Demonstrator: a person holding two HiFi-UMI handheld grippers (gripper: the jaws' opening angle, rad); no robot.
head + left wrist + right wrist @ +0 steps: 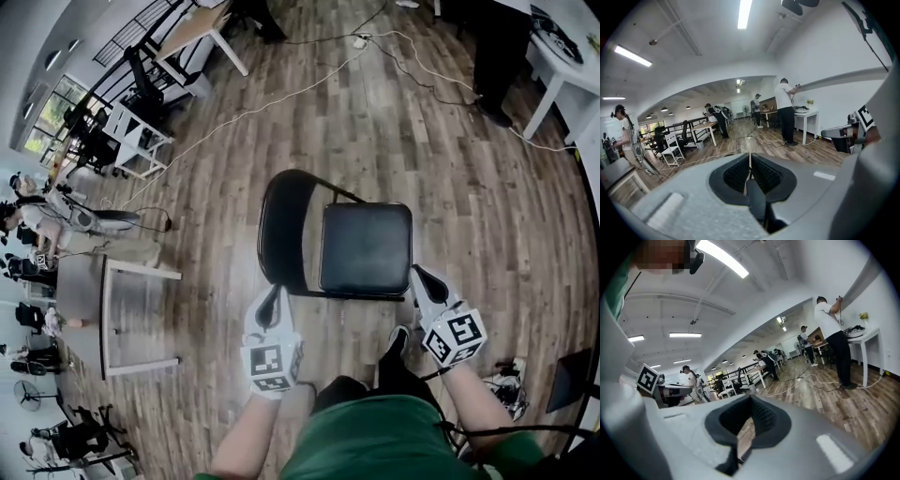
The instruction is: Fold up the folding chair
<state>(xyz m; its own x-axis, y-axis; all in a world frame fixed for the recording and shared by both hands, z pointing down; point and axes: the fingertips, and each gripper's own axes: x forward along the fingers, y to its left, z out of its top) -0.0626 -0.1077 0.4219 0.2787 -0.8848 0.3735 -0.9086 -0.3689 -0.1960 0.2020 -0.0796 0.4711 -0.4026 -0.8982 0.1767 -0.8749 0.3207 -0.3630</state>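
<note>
Pressed together and empty, the left gripper (pixel 273 296) and right gripper (pixel 419 275) are hovering by the open folding chair (pixel 323 281), likely needing to brace its backrest (pixel 274 230) and tip up its seat (pixel 366 248).

Folding chair (pixel 366 248) stands open mid-floor; bare wood floor (pixel 469 206) lies clear beyond it and to its right; a white table (pixel 141 270) stands near on the left; cables (pixel 246 112) trail farther off; the person's foot (pixel 398 339) sits just beside the seat's near edge.
</note>
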